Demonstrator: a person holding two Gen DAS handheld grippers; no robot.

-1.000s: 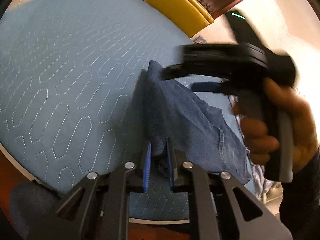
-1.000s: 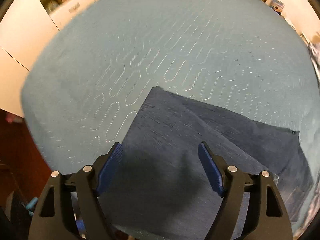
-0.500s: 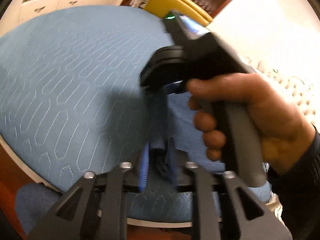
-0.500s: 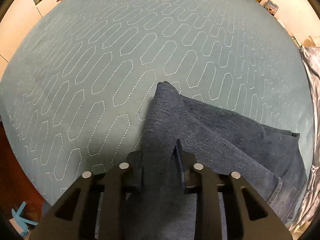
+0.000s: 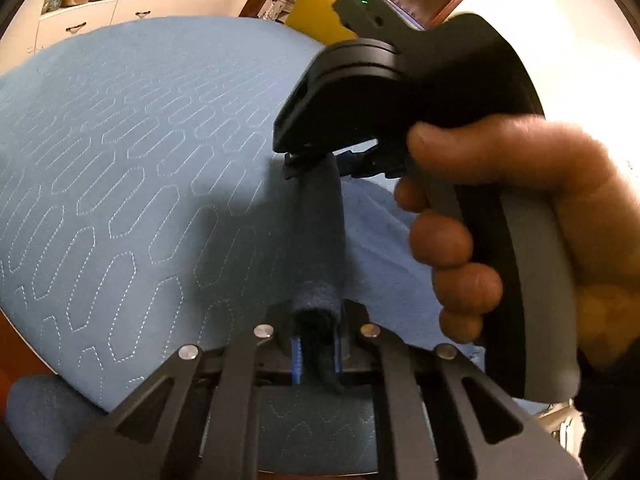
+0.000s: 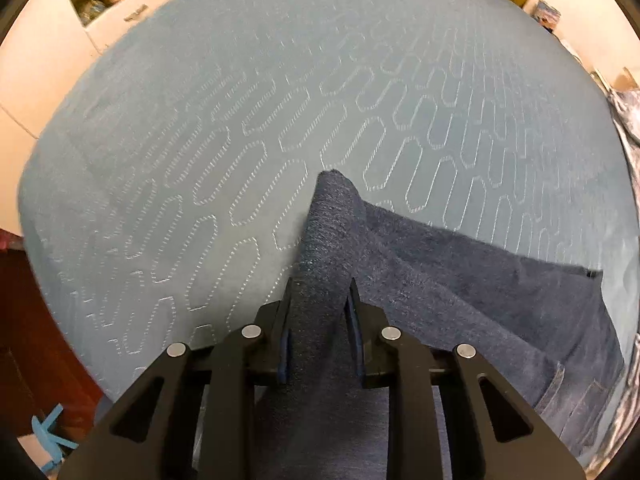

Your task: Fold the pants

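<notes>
Left gripper: clenched on a raised ridge of the pants, denim bunched between the blue pads. The ridge runs straight ahead from these fingers to the right gripper, held by the right hand close in front.

Right gripper: clenched on the same fold of pants, cloth pinched between both fingers. Ahead of them the fold tapers to a point that rests on the bed. The rest of the denim slopes down to the right and lies flat there, with stitched seams at lower right.

Edges and room: the quilted blue cover is bare to the left of and beyond the pants. The bed's edge curves along the left, with white cabinets past it. A yellow chair stands beyond the far side. Patterned cloth lies at the right edge.
</notes>
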